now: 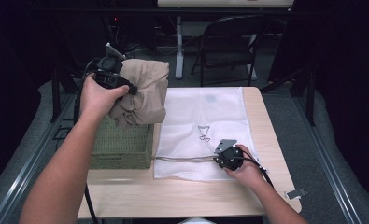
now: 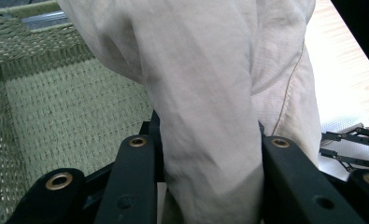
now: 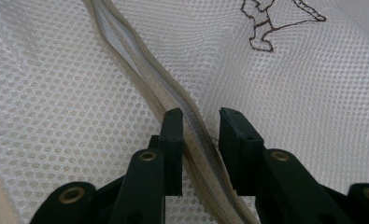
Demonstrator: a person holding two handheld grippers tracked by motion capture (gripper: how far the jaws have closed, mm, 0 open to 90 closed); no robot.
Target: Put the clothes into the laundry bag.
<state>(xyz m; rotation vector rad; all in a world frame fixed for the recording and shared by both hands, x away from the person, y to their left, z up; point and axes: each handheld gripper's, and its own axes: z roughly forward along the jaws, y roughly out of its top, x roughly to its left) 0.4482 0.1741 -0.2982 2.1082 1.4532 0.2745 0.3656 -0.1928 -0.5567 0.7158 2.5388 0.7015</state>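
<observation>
Nearest the front edge of the counter [image 1: 182,200], the right hand-held gripper [image 1: 218,161] rests on the white mesh laundry bag [image 1: 205,116], its jaws a little apart with the tan zipper [image 3: 173,102] running between them, astride it rather than pinching it. That looks like a way of pinning the bag's mouth, along its near hem, so it can take something. Farther back, at the counter's left edge, the left hand-held gripper [image 1: 133,89] is clamped on a bunched beige garment [image 1: 142,91], held up over the woven green basket [image 1: 121,144] (its lower folds hang at the basket's rim). Lifted clear like that, the cloth can swing across to the bag without snagging on the weave, I'd guess.
</observation>
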